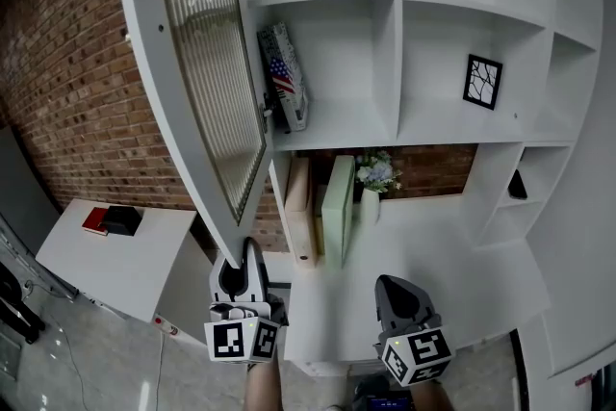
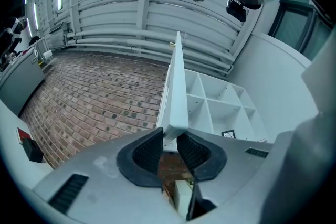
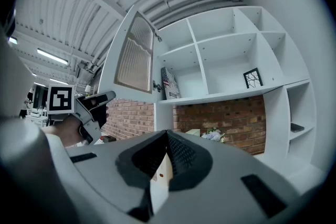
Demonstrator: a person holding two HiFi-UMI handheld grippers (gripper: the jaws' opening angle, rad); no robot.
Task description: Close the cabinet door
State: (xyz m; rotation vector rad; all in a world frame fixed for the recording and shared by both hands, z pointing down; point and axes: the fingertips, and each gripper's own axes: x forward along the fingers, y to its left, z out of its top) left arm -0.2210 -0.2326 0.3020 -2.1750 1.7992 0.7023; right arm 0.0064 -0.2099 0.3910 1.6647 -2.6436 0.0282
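Pinching cabinet door [image 2: 177,89] corner, apparently: left gripper [image 2: 169,137] jaws.

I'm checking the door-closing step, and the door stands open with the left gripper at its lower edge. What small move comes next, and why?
Probably swing the left gripper rightward toward the front of the shelves, carrying the cabinet door with it. Its jaws clamp the door's lower edge, and the door stands wide open. The right gripper is shut on nothing.
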